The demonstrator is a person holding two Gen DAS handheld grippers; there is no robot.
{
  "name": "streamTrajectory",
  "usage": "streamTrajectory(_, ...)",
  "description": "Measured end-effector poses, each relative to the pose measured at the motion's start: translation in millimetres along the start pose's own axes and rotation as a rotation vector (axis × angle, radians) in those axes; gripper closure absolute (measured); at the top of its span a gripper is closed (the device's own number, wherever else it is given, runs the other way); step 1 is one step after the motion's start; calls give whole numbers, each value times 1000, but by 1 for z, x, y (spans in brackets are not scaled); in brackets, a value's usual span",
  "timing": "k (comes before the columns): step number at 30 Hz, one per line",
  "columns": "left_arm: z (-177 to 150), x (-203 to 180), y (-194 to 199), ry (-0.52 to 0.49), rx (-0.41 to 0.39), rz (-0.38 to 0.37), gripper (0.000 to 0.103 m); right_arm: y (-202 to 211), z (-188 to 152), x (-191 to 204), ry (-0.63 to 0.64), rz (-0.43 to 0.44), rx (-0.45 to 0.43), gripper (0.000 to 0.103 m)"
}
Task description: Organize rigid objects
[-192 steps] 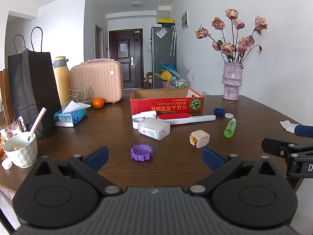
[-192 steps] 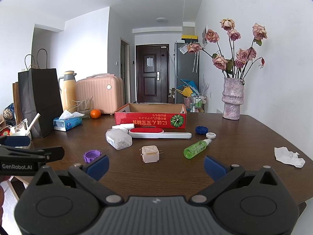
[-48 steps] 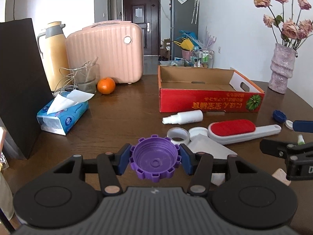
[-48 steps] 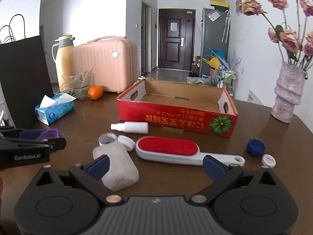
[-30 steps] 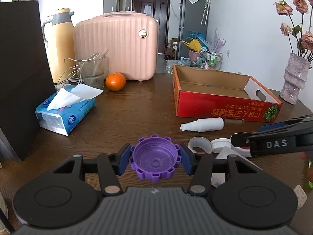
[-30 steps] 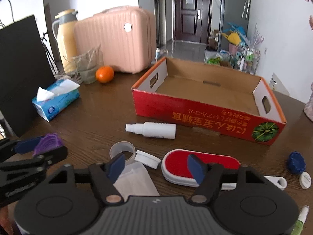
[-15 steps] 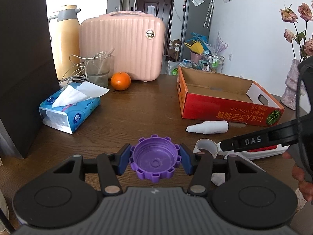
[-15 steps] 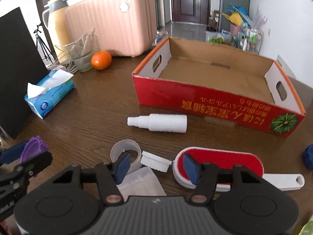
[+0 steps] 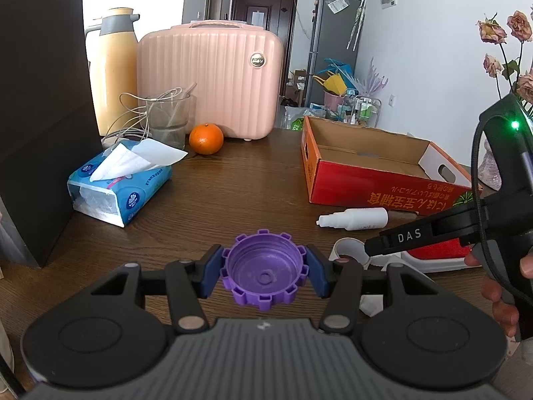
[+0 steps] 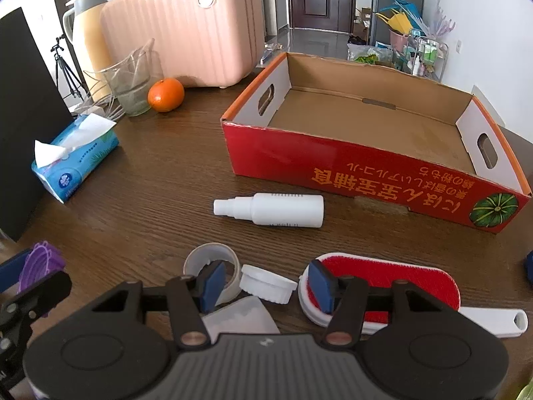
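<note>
At lower centre of the left wrist view, the left gripper has its jaws clamped on the notched purple plastic cap, held above the brown wooden bench; it looks light, stiff and easy to grip by its rim. In the right wrist view, the right gripper is closing its jaws around a ribbed white plastic lid, pads not yet touching. It likely handles similarly: light and rigid, best taken across its ribbed edge.
</note>
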State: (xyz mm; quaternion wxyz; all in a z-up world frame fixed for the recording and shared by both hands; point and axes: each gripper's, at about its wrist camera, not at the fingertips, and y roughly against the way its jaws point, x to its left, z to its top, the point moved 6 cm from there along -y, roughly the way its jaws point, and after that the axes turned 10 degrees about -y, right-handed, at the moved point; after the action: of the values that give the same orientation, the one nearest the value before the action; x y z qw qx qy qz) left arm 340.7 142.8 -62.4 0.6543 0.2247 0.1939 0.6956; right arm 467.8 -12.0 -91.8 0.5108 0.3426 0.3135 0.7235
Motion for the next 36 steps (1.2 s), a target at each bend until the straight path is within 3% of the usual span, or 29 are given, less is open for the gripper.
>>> streamTrajectory(1, 0, 0, 0, 1, 0, 0, 49, -1, -1, 1, 4, 4, 11, 68)
streamTrajectory(10, 0, 1, 0, 5, -2, 3, 49, 8, -3, 5, 26, 13, -7, 72)
streamTrajectory(14, 0, 2, 0, 7, 2, 8, 49, 14, -2, 4, 20, 26, -13, 92)
streamTrajectory(20, -1, 2, 1, 9, 0, 13, 49, 12, -2, 5, 39, 17, -7, 84)
streamTrajectory(26, 0, 3, 0, 8, -2, 10, 49, 0, -4, 6, 53, 0, 23, 84)
streamTrajectory(27, 0, 3, 0, 9, -2, 10, 49, -2, -4, 6, 48, 6, 29, 86)
streamTrajectory(29, 0, 3, 0, 9, -1, 11, 49, -2, -5, 6, 41, 17, 31, 98)
streamTrajectory(36, -1, 3, -1, 8, 1, 12, 48, 9, -2, 6, 33, 41, -11, 100)
